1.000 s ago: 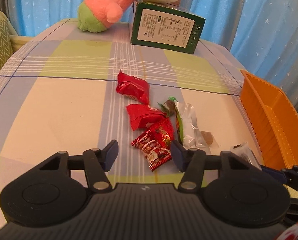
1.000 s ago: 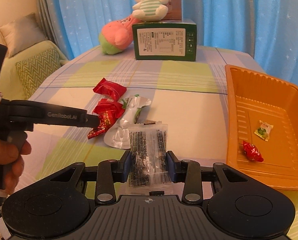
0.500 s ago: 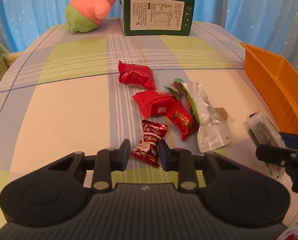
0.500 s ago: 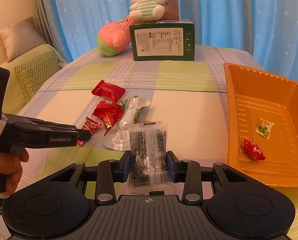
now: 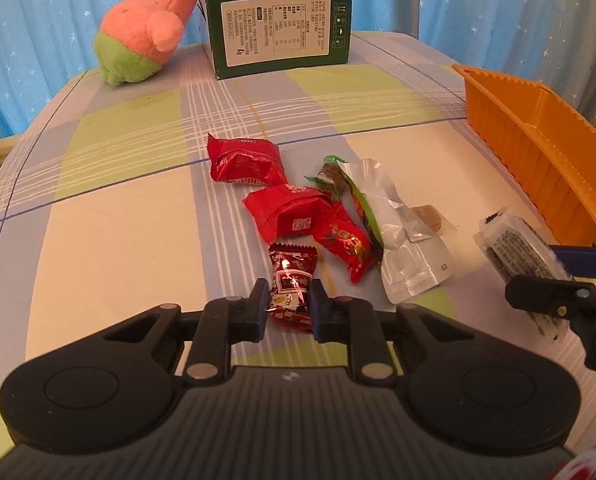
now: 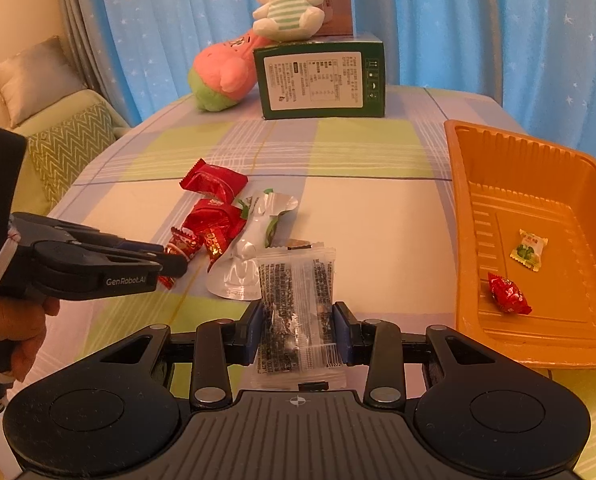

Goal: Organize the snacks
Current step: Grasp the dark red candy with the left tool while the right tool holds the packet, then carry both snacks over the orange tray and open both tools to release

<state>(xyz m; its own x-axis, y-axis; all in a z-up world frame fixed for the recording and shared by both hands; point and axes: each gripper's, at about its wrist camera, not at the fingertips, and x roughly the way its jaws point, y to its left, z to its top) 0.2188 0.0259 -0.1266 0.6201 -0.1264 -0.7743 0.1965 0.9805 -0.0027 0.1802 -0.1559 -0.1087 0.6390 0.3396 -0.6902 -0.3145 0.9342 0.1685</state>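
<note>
My left gripper [image 5: 288, 304] is shut on a small red candy packet [image 5: 292, 282] at the near end of a pile of red snack packets [image 5: 290, 216] and a silver pouch [image 5: 406, 240] on the checked tablecloth. It also shows in the right wrist view [image 6: 174, 258]. My right gripper [image 6: 298, 332] is shut on a clear packet with black print [image 6: 296, 300], held above the table left of the orange tray [image 6: 464, 216]. The tray holds a green-white candy [image 6: 528, 249] and a red candy [image 6: 508, 294].
A green box [image 6: 322, 80], a pink-green plush [image 6: 222, 76] and a white rabbit plush [image 6: 288, 0] stand at the table's far end before blue curtains. A sofa with cushions [image 6: 62, 140] is to the left.
My left gripper closed from wide open onto the small red candy packet and drew it slightly out of the pile. My right gripper kept its hold on the clear packet, shifting little.
</note>
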